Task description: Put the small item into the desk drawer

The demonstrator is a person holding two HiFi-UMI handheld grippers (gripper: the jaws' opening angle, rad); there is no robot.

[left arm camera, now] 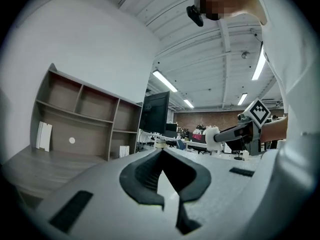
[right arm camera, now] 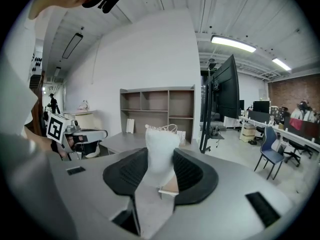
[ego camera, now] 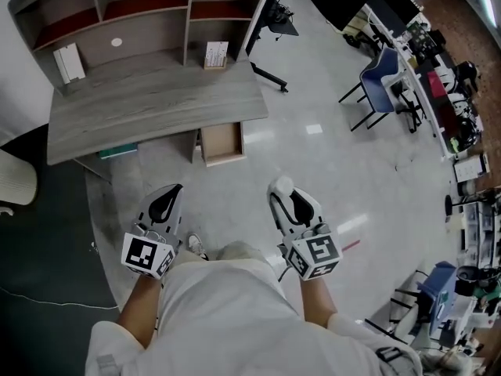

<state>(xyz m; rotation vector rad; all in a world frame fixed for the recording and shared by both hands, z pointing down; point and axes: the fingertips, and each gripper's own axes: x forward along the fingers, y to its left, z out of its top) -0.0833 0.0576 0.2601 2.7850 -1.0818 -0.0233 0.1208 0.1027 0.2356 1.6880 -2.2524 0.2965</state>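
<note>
A small white item [ego camera: 282,184] sits pinched at the tip of my right gripper [ego camera: 281,197], which is shut on it and held out in front of the person's body. In the right gripper view the white item [right arm camera: 161,146] stands upright between the dark pads [right arm camera: 187,171]. My left gripper [ego camera: 167,198] hangs level beside it, shut and empty; its jaws meet at the tip [left arm camera: 161,152]. The grey desk [ego camera: 156,100] with a hutch stands ahead, some way off. Under the desk's right end the wooden drawer [ego camera: 221,142] stands pulled open, and I see nothing in it.
White boxes [ego camera: 69,61] and a small card [ego camera: 215,53] rest on the desk. A monitor stand [ego camera: 270,77] rises right of the desk, with a blue chair [ego camera: 383,73] and crowded tables beyond. A white chair [ego camera: 16,182] is at the left edge.
</note>
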